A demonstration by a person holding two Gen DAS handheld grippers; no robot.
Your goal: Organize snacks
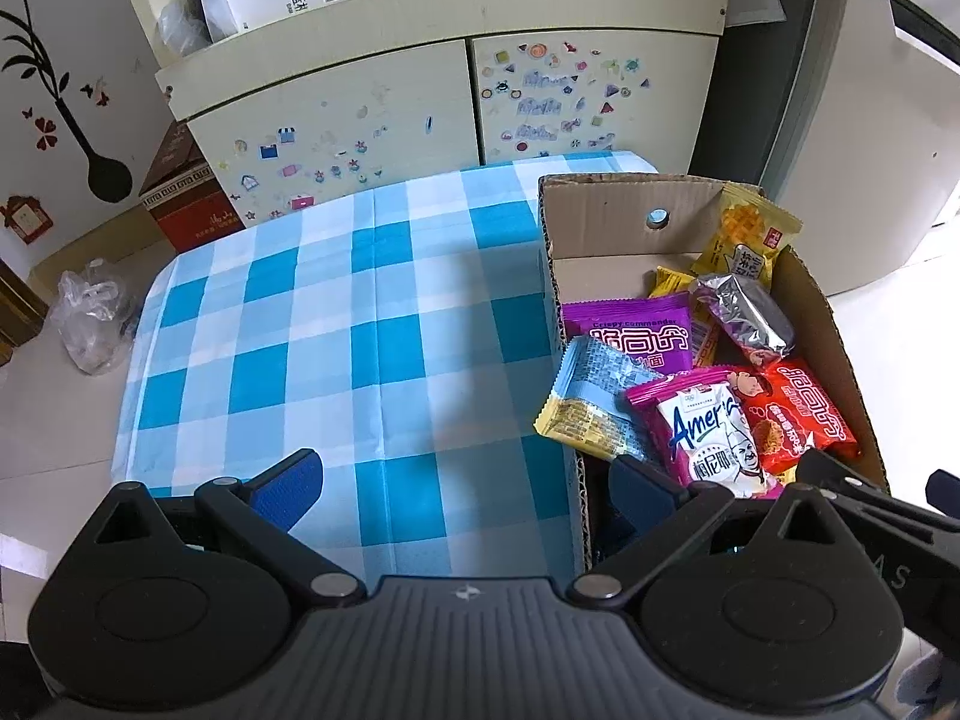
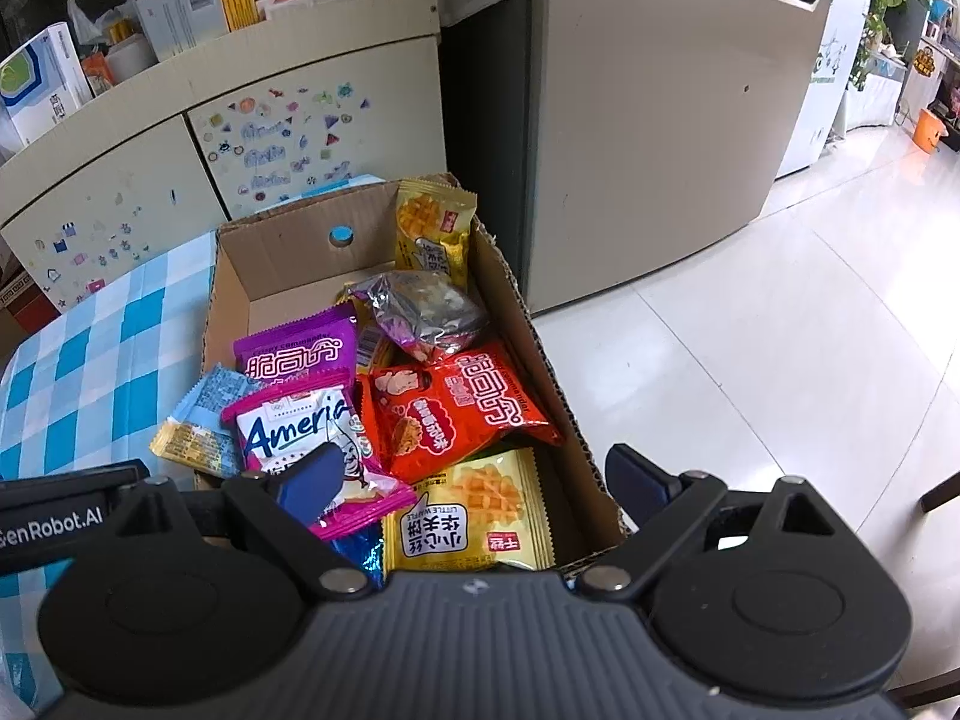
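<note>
The open brown cardboard box [image 2: 273,273] stands at the right edge of the table with the blue-and-white checked cloth [image 1: 336,324] and holds all the snack packets. The magenta-and-white "Ameria" packet [image 2: 306,429] lies on top, overlapping the purple foil packet [image 2: 297,354]. The red foil packet [image 2: 462,408] lies just beside it, the silver wrapped snack [image 2: 420,312] behind. A yellow waffle packet [image 2: 465,516] lies flat at the near end. The pale blue wafer packet [image 1: 591,396] overhangs the left wall. Left gripper [image 1: 465,483]: jaws spread wide, empty, straddling the box's left wall. Right gripper [image 2: 474,480]: jaws spread wide, empty, above the box's near end.
</note>
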